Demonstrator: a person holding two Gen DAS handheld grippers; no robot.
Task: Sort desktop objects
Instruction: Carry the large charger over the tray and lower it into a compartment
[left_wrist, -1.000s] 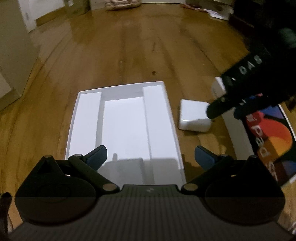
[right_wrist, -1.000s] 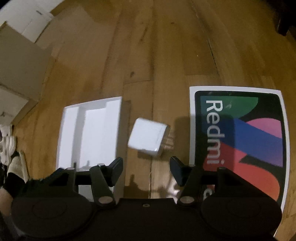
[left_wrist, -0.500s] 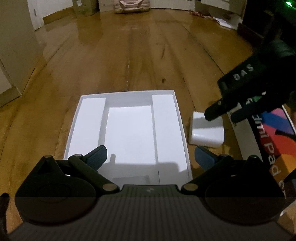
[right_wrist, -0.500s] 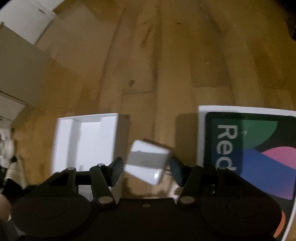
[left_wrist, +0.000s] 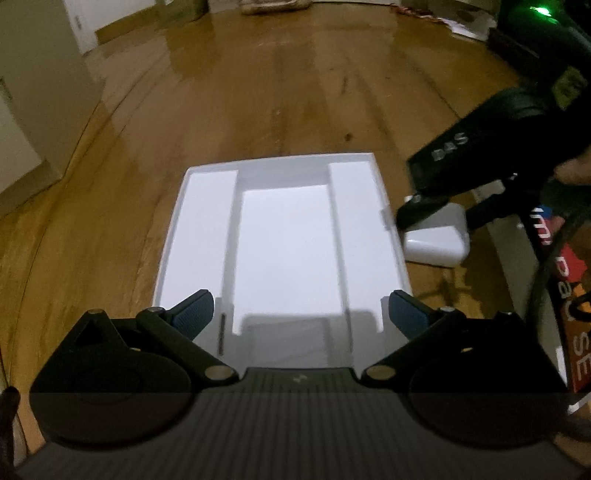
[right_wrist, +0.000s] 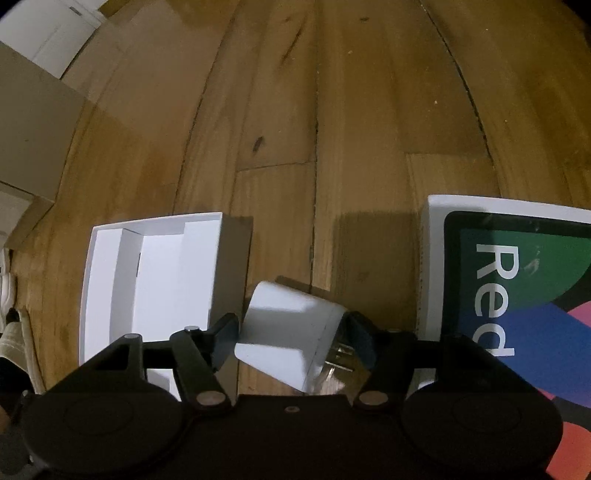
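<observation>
A white charger block (right_wrist: 291, 336) with metal prongs lies on the wooden floor between a white open box tray (right_wrist: 110, 280) and a Redmi Pad box lid (right_wrist: 517, 288). My right gripper (right_wrist: 293, 339) straddles the charger, its jaws wide and close to both sides; the right finger is by the prongs. In the left wrist view the charger (left_wrist: 437, 240) lies right of the tray (left_wrist: 207, 221), with the right gripper (left_wrist: 439, 214) over it. My left gripper (left_wrist: 301, 314) is open and empty above the tray's near edge.
The tray has a recessed middle compartment (left_wrist: 288, 258) and two raised side strips. The Redmi Pad lid (left_wrist: 569, 295) lies at the right. A cardboard piece (right_wrist: 33, 125) lies at the far left, and white cabinet doors (left_wrist: 33, 92) stand beyond.
My right gripper has moved down and forward until the charger sits between its fingers. The left gripper has shifted slightly over the tray and stays open.
</observation>
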